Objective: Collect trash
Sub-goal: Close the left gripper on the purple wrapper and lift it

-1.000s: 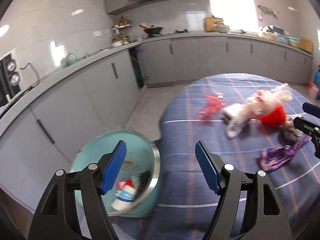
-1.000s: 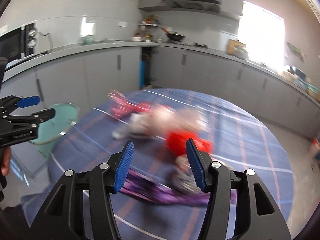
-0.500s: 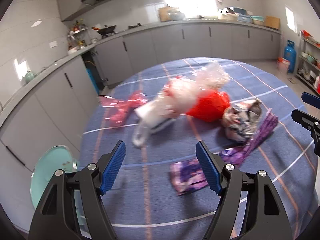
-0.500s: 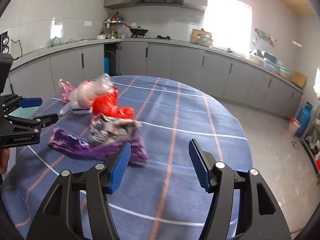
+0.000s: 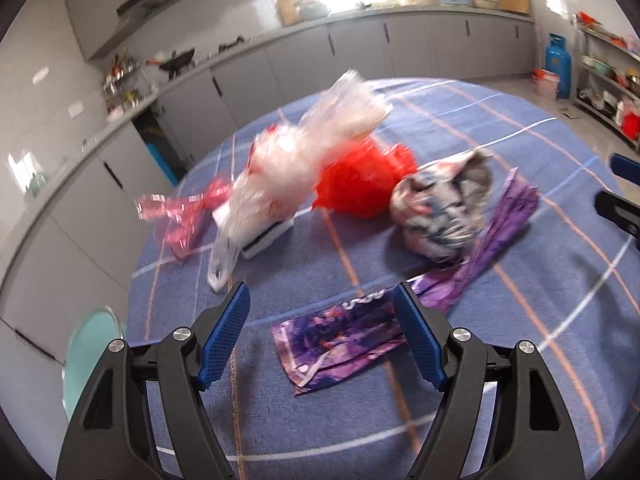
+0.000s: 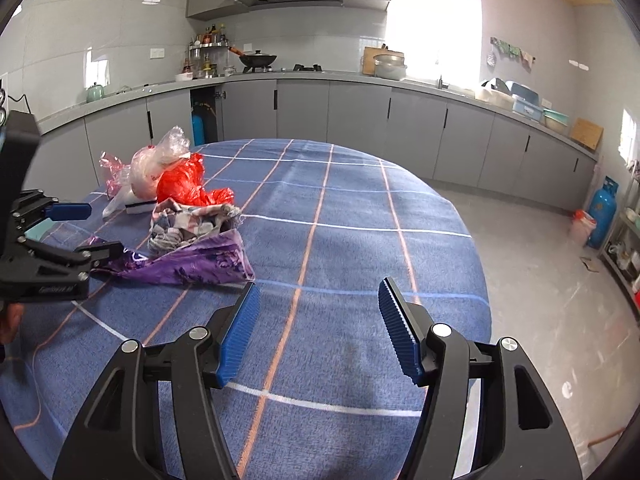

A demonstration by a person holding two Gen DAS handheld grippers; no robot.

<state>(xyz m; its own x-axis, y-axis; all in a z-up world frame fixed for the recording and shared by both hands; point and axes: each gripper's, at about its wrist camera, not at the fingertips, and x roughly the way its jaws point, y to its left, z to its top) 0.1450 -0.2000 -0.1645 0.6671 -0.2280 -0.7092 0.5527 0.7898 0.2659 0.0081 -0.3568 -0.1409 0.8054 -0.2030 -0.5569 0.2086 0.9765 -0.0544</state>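
Left gripper (image 5: 322, 334), jaws wide w/ nothing held, hovers over the flat purple wrapper (image 5: 340, 338) at the table's (image 5: 520, 128) near-left edge; looks light, limp, slick, so pinch a raised edge.

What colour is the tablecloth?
Blue tablecloth with a white and orange check; clearest in the right wrist view.

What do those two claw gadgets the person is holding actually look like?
Both match: the left claw and right claw have black plastic forked arms with triangular cut-outs, silver round bolts at the joints, and two ribbed blue pads as fingertips. The left one's side carries small pale lettering, too small to read.
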